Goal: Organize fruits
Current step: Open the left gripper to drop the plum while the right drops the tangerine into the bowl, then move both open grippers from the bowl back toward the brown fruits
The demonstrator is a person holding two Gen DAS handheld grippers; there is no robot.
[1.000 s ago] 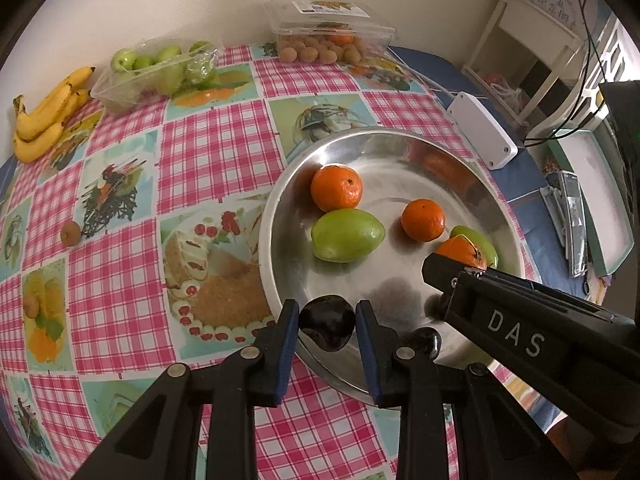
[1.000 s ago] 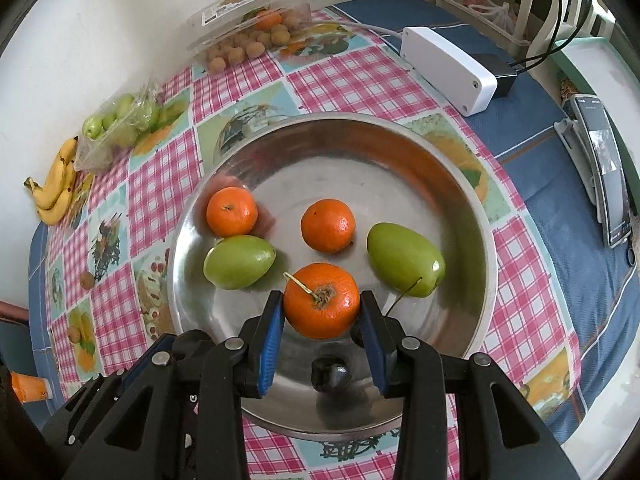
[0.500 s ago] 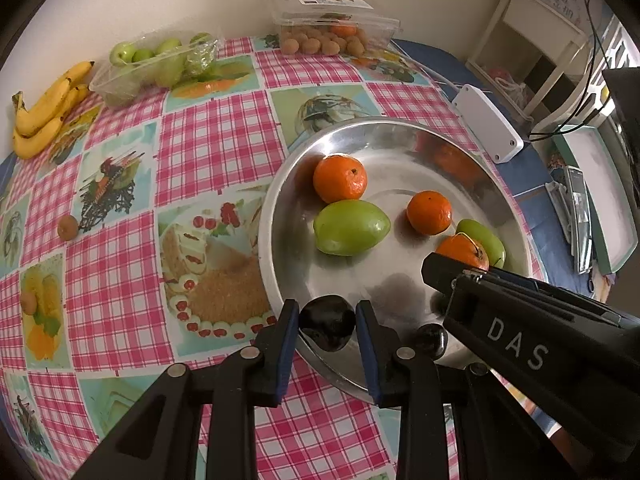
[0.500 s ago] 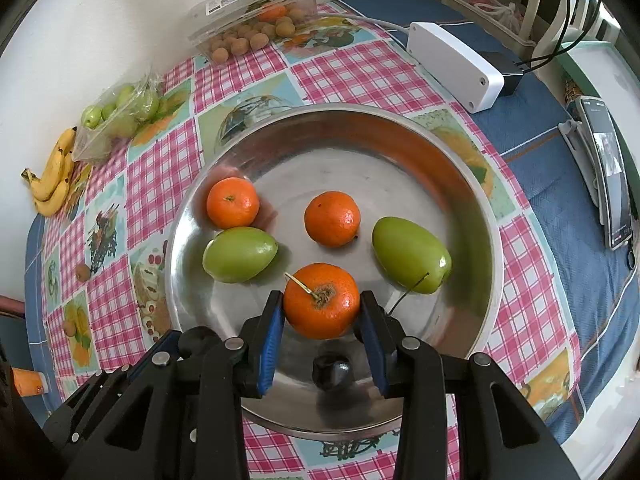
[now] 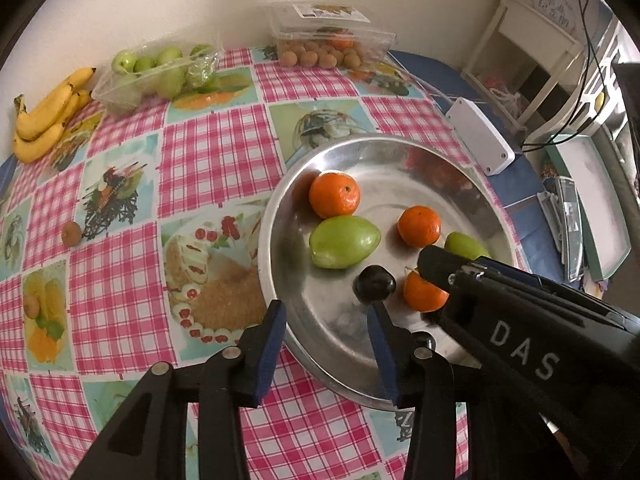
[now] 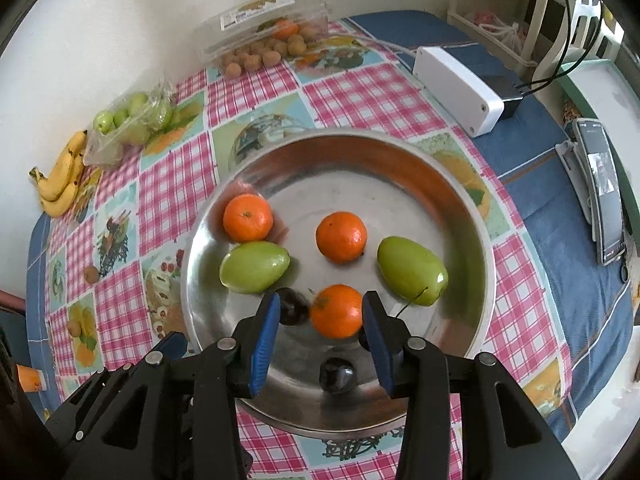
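Note:
A round steel tray (image 5: 400,160) (image 6: 460,208) holds three oranges, two green mangoes and dark plums. My left gripper (image 5: 326,346) is open over the tray's near-left rim; a dark plum (image 5: 375,283) lies loose in the tray just beyond its right finger. My right gripper (image 6: 320,338) is open; a stemmed orange (image 6: 337,311) (image 5: 424,292) rests on the tray between its fingers. A second plum (image 6: 337,374) lies below it, and the first plum (image 6: 294,306) sits beside the left finger.
Bananas (image 5: 48,114) lie at the far left by the wall. A tub of green fruit (image 5: 156,74) and a clear box of small brown fruit (image 5: 328,44) stand at the back. A white box (image 6: 456,84) and a phone (image 6: 604,188) lie right of the tray.
Both grippers have opened. The left one let go of the dark plum, which now lies in the tray. The right one let go of the stemmed orange, which rests in the tray.

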